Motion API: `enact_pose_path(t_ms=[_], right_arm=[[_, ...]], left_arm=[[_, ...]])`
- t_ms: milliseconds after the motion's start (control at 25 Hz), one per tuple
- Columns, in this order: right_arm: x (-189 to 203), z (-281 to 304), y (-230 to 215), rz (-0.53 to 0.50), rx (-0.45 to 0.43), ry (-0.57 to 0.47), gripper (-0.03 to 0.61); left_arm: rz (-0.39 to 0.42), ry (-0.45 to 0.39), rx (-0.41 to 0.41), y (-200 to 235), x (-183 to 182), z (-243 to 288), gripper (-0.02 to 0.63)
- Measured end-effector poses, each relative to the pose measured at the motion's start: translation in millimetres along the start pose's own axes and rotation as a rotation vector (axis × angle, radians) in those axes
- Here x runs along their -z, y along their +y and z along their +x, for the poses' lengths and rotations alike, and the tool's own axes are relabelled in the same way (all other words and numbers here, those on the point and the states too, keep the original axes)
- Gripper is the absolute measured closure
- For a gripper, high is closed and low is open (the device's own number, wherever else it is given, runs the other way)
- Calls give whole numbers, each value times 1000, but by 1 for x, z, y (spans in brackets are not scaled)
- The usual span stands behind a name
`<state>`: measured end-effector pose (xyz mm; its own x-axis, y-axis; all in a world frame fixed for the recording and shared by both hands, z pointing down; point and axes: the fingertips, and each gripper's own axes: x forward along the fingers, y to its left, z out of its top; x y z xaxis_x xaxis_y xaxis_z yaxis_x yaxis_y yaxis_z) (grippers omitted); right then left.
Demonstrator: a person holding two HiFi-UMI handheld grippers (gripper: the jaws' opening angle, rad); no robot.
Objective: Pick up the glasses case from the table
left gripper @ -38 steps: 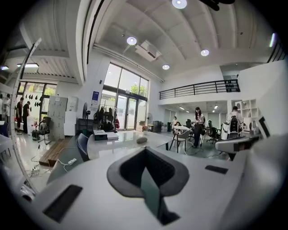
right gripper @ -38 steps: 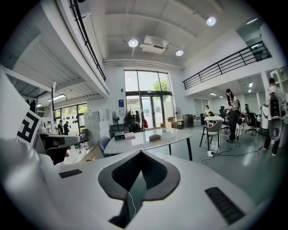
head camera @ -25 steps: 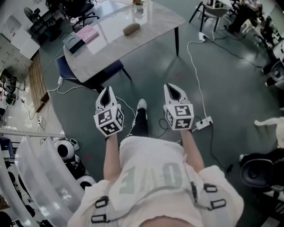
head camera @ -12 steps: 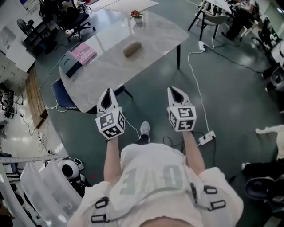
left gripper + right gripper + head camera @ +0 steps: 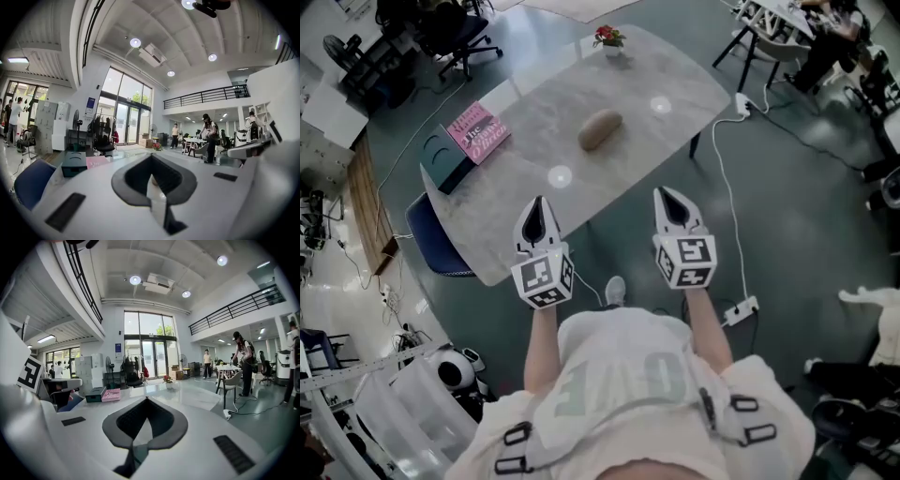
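Tan-brown glasses case (image 5: 601,129) noted flat on the pale stone tabletop (image 5: 675,84), near its middle, at twelve o'clock from the person and well apart from both tongs. Both closed, nothing gripped: left tongs (image 5: 537,202) with tip showing over the near edge strip, right tongs (image 5: 665,193) beside it and short of that edge. Task judged at the approach stage only; no grasp begun.

Risks, as judged:

1. Arrival at the case with tongs closed. Result: a shove instead of a grip, sending the rounded case sliding or rolling toward twelve o'clock. Cause: late opening.
2. Pinch on the curved top rather than the flanks. Result: squirting out on closing. Cause: smooth oval shell, long axis running from about eight to two o'clock, calling for tongs set across the short side.
3. Long reach from the near edge. Result: forearm or body against the edge and an unsteady descent.
4. Fouling underfoot: power strip (image 5: 741,308) on the floor (image 5: 806,216) at four o'clock, blue chair (image 5: 431,239) at nine o'clock by the tabletop corner.
5. Low collision likelihood from the pink book (image 5: 475,130) and dark box (image 5: 442,161) at ten o'clock, or the flower pot (image 5: 607,38) at twelve; all well apart from the case.
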<state>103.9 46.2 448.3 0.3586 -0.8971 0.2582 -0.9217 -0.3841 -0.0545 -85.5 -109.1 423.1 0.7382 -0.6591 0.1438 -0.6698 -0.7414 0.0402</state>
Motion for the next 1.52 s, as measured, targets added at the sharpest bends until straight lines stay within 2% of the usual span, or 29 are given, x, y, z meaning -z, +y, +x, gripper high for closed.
enact_pose_path(t_ms=[200, 680, 1000, 1520], right_arm=[[-5, 45, 11, -19, -27, -3, 577], [-7, 84, 24, -20, -71, 16, 578], [-6, 117, 4, -32, -133, 31, 578], [-47, 199, -52, -55, -262, 10, 578]], left_arm=[[-14, 19, -14, 16, 2, 33, 611], [-35, 38, -39, 23, 5, 53, 611], [-50, 33, -94, 16, 5, 78, 611], [-70, 0, -206, -11, -14, 168, 611]])
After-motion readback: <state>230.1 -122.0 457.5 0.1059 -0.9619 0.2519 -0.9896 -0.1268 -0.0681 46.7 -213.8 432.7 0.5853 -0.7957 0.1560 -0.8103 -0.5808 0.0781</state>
